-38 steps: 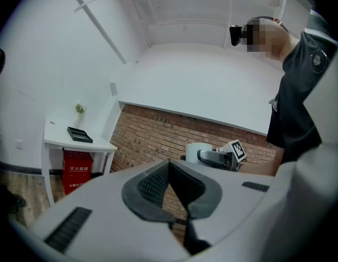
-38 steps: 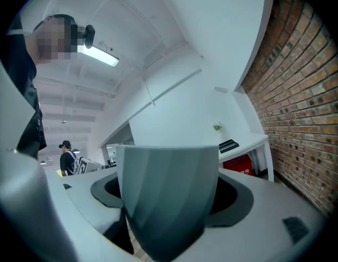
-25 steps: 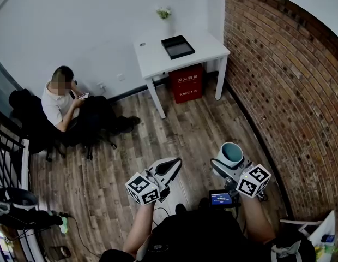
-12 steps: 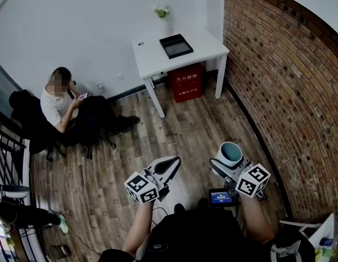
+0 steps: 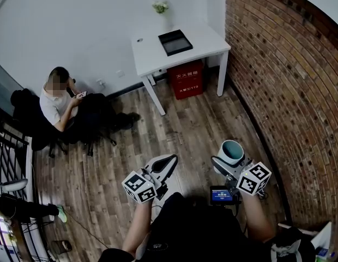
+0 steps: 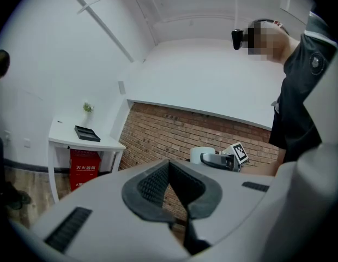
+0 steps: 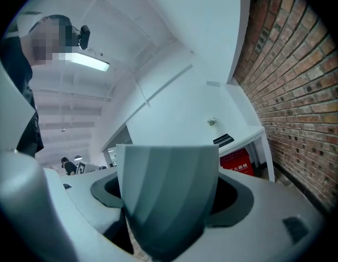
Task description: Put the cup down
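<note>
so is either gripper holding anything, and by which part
The right gripper holds the cup by its side wall, jaws on either side. The left gripper is shut on nothing.

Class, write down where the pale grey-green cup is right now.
In the head view the pale grey-green cup is at lower right, clamped in the right gripper above the wooden floor, near the brick wall and well short of the white table.
</note>
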Demonstrator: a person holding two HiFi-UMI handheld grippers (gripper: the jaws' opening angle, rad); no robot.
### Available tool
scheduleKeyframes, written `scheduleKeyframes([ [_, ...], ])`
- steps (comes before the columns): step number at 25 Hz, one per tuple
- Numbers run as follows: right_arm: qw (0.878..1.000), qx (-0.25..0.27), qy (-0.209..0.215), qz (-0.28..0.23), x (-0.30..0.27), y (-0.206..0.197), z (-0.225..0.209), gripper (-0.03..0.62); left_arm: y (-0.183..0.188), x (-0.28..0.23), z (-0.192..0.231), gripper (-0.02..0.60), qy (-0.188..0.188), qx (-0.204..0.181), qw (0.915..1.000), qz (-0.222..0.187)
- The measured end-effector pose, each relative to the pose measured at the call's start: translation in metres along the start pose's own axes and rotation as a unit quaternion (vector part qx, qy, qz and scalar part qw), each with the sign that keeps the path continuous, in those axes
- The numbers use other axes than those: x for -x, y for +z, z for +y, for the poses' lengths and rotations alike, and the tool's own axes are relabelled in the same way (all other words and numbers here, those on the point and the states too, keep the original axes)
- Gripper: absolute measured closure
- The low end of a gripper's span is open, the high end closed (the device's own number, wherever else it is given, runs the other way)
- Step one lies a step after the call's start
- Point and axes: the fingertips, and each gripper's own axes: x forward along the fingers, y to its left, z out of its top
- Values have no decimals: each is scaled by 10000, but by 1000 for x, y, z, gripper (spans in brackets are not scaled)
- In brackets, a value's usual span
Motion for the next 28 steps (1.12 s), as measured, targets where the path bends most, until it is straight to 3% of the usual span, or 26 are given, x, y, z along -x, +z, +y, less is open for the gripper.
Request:
scheduleKeyframes([
  [10, 9999, 5, -83, 140, -53, 13, -54, 192, 11, -47, 67, 574, -61, 204, 9998, -67],
  [28, 9989, 309, -297, 191, -283, 104, -159, 192, 98, -146, 297, 574, -459, 59, 9989, 21],
])
